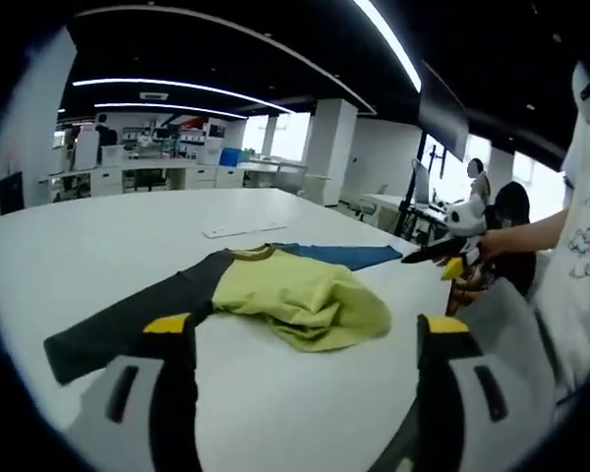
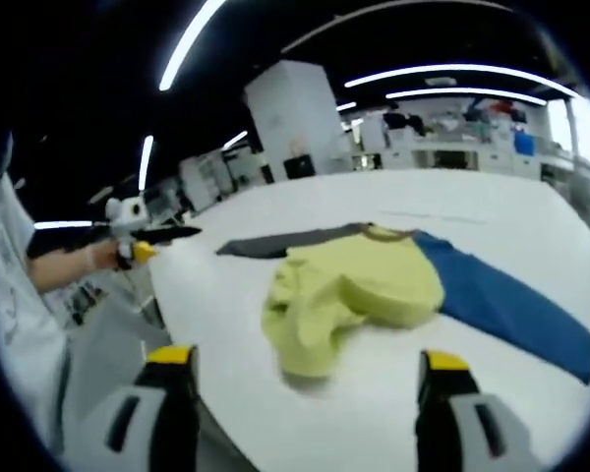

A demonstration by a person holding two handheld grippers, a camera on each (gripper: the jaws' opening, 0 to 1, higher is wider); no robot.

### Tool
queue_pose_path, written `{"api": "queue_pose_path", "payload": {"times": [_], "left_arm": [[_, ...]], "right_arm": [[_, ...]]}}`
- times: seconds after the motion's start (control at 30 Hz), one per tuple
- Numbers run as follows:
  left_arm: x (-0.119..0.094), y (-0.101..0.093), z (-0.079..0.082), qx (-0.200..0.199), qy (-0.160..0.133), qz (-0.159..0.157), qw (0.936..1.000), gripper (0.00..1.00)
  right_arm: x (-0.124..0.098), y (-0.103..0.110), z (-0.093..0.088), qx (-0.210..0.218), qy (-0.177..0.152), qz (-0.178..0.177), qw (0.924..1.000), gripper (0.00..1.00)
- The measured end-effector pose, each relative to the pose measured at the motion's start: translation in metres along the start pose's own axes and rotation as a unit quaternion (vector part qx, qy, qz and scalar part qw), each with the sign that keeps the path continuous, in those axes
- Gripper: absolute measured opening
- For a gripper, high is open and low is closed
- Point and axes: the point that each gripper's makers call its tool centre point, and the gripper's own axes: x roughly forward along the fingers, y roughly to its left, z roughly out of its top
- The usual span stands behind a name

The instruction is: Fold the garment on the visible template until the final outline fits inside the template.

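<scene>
Garment (image 1: 295, 295), a soft long-sleeved top with a yellow-green body, lies crumpled on the white surface (image 1: 128, 236), its body bunched into a loose heap near the edge closest to the person. One dark grey sleeve (image 1: 128, 329) stretches flat away from the heap toward the left tool (image 1: 310, 339), and a blue sleeve (image 2: 511, 305) runs out flat on the opposite side, seen best in the right gripper view. Both tools are held above the near edge with nothing between their jaws: the left tool's jaws stand wide apart in the left gripper view, and the right tool (image 2: 310, 369) is likewise spread in the right gripper view, each framing the heap without touching it. No template outline can be made out on the surface under or around the cloth. The fabric appears thin, light and limp, so it will likely drape and drag, not hold a crease, and a pinch in the middle of the heap would probably gather several layers at once. Better holds would seem to be single-layer edges: the hem corner of the yellow-green body, the shoulder seam by the collar (image 1: 256, 253), or a sleeve cuff, with the cloth spread flat before any fold.
</scene>
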Motion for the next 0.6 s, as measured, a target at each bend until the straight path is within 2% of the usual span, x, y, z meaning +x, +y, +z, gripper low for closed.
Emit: {"api": "queue_pose_path", "payload": {"times": [0.17,0.27,0.33,0.37,0.4,0.57,0.6], "left_arm": [[0.002,-0.014,0.004,0.003,-0.001,0.011,0.9999,0.89],[0.004,-0.022,0.007,0.001,-0.009,0.018,0.9998,0.88],[0.005,-0.028,0.007,0.000,-0.010,0.025,0.9996,0.88],[0.005,-0.030,0.007,-0.002,-0.011,0.028,0.9996,0.88],[0.005,-0.033,0.007,-0.003,-0.013,0.031,0.9994,0.88],[0.009,-0.039,0.001,-0.004,-0.012,0.041,0.9991,0.86],[0.010,-0.040,0.001,-0.004,-0.011,0.042,0.9990,0.86]], "right_arm": [[0.011,-0.001,-0.002,-0.043,0.016,0.015,0.9988,0.91],[0.018,-0.001,0.002,-0.111,0.019,0.026,0.9933,0.87],[0.025,-0.001,0.001,-0.179,0.040,0.021,0.9828,0.82],[0.028,0.000,-0.001,-0.198,0.047,0.024,0.9788,0.80],[0.033,0.001,-0.003,-0.231,0.055,0.029,0.9709,0.80],[0.049,-0.003,-0.019,-0.317,0.090,0.037,0.9435,0.71],[0.051,-0.002,-0.019,-0.324,0.087,0.039,0.9414,0.70]]}}
